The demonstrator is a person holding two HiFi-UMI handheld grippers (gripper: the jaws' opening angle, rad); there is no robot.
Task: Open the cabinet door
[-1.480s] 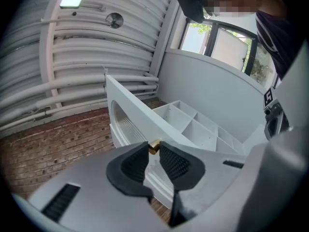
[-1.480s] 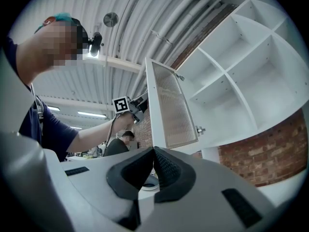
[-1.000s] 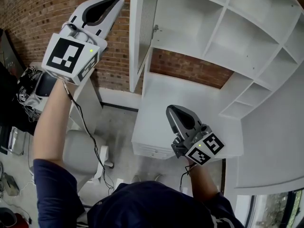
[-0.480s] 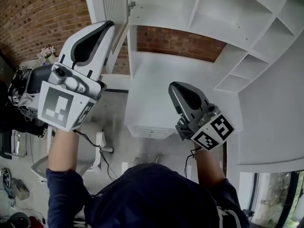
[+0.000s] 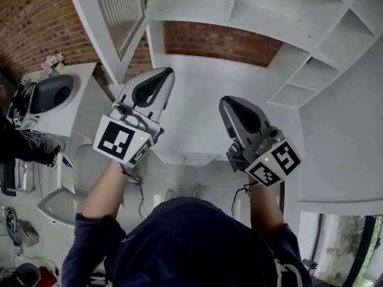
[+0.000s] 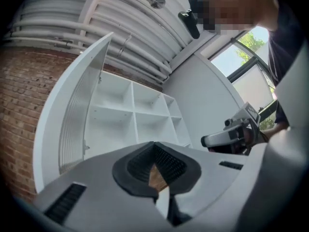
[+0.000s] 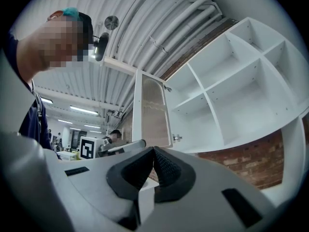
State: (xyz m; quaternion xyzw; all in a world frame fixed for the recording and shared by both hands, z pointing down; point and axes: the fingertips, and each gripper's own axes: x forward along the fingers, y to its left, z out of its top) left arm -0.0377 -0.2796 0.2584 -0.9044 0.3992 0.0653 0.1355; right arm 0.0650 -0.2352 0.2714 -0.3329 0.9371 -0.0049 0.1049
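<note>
The cabinet door (image 5: 116,17) stands open, above the left claw (image 5: 163,76), apart.

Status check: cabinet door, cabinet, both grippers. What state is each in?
cabinet door: open, swung out to the left, neither gripper touching it.
cabinet: interior exposed, nothing in the compartments that show.
left gripper: jaws shut, nothing between them.
right gripper: jaws shut, nothing between them.
</note>
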